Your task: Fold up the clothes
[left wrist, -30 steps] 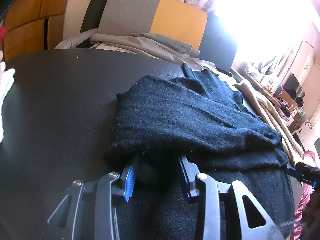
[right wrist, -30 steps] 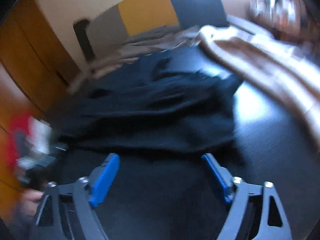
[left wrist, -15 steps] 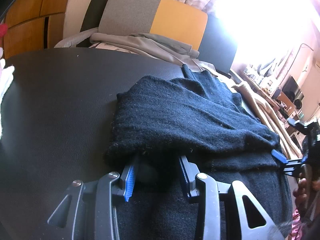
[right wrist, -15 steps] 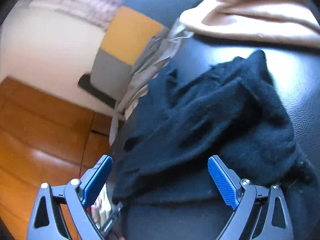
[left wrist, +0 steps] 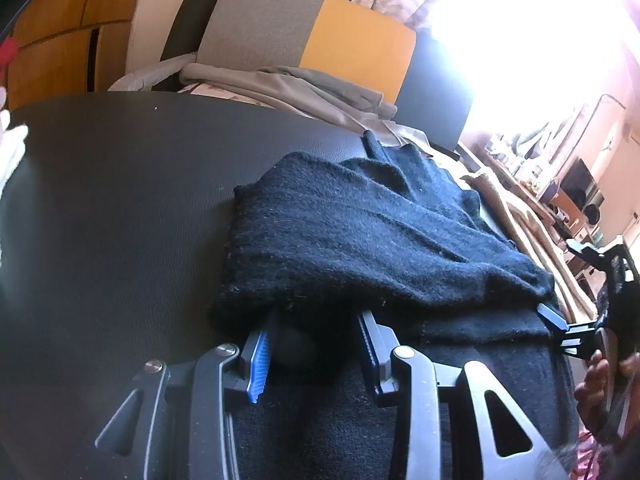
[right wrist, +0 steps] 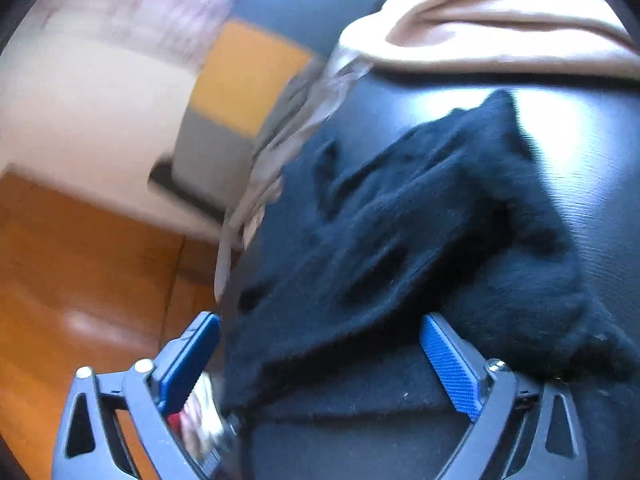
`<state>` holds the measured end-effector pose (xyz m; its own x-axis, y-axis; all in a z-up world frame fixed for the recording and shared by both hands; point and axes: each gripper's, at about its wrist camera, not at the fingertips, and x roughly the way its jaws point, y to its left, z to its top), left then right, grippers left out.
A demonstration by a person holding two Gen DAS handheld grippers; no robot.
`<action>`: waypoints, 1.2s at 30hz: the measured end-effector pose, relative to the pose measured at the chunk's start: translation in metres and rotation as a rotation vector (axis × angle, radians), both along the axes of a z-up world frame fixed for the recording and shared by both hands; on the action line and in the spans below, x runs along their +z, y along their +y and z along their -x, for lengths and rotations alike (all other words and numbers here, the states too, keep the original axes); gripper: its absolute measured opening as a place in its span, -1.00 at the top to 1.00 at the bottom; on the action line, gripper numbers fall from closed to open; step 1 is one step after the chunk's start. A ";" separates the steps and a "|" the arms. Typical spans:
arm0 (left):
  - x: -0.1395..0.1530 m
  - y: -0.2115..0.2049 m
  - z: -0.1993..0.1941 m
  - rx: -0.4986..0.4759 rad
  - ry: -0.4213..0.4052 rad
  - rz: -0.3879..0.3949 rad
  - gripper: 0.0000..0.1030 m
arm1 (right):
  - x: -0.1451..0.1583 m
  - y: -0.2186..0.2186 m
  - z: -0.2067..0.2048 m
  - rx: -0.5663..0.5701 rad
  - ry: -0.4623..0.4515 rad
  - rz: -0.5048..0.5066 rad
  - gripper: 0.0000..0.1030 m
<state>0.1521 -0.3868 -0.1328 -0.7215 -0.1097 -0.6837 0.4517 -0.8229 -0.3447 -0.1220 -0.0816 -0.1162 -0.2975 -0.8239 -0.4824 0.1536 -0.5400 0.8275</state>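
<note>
Left gripper (left wrist: 312, 344) fingertips hidden under the black sweater's (left wrist: 360, 240) folded edge, grip undeterminable; right gripper (right wrist: 320, 344) spread wide, view blurred.

Sweater (left wrist: 360, 240) lies on table (left wrist: 120, 200), couch (left wrist: 304, 36) behind (clothes draped there).

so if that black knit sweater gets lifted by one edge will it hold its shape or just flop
Probably flop: the black sweater already lies in soft rolls and creases on the dark table, so a lifted edge would likely drape and drag the rest. The thick, fuzzy knit looks fairly heavy for cloth. It seems grippy rather than slippery, so the left gripper jaws should hold.
</note>
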 end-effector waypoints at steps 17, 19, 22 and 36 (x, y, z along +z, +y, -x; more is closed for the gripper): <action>0.000 -0.004 -0.007 0.006 0.028 -0.048 0.29 | 0.013 -0.022 0.012 -0.061 0.051 -0.307 0.91; 0.002 -0.002 -0.008 0.011 0.019 -0.040 0.29 | 0.022 -0.023 0.015 -0.034 0.091 -0.331 0.90; 0.005 0.000 -0.010 0.015 0.016 -0.031 0.28 | 0.061 -0.032 0.021 0.014 0.230 -0.365 0.90; 0.002 0.003 -0.019 -0.020 0.023 -0.039 0.26 | 0.024 0.015 -0.011 0.089 0.254 -0.457 0.83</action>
